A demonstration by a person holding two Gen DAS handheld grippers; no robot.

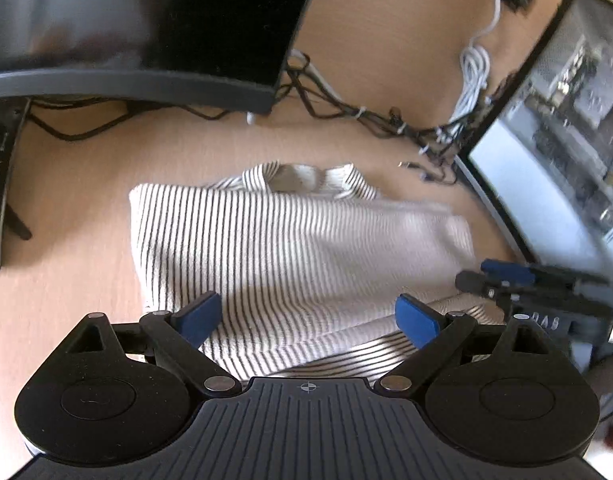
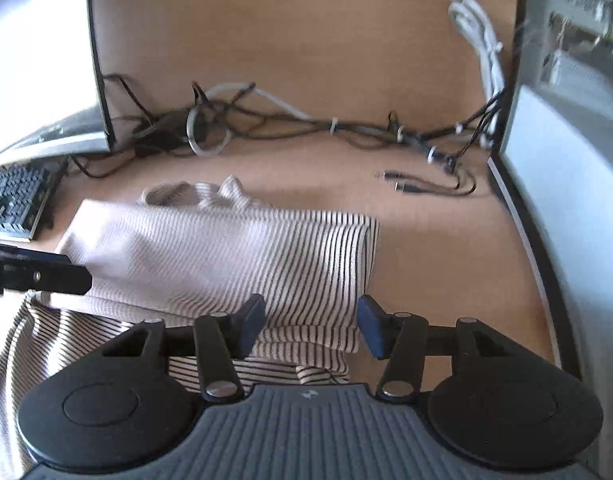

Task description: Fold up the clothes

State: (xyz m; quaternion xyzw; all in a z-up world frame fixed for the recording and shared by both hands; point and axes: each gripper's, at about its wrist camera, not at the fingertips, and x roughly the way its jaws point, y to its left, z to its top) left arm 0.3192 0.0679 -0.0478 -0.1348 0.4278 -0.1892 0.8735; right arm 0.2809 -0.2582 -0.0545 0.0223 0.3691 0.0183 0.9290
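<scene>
The left tool (image 1: 308, 318) and right tool (image 2: 311, 326), both spread wide and holding nothing, hover at the near edge of the striped shirt (image 1: 290, 248), lying partly folded mid-frame on the surface (image 1: 82, 216), probably ready for another fold.

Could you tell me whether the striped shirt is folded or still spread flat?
Partly folded: the striped shirt is doubled over itself, with a rolled fold edge and another layer underneath.
</scene>
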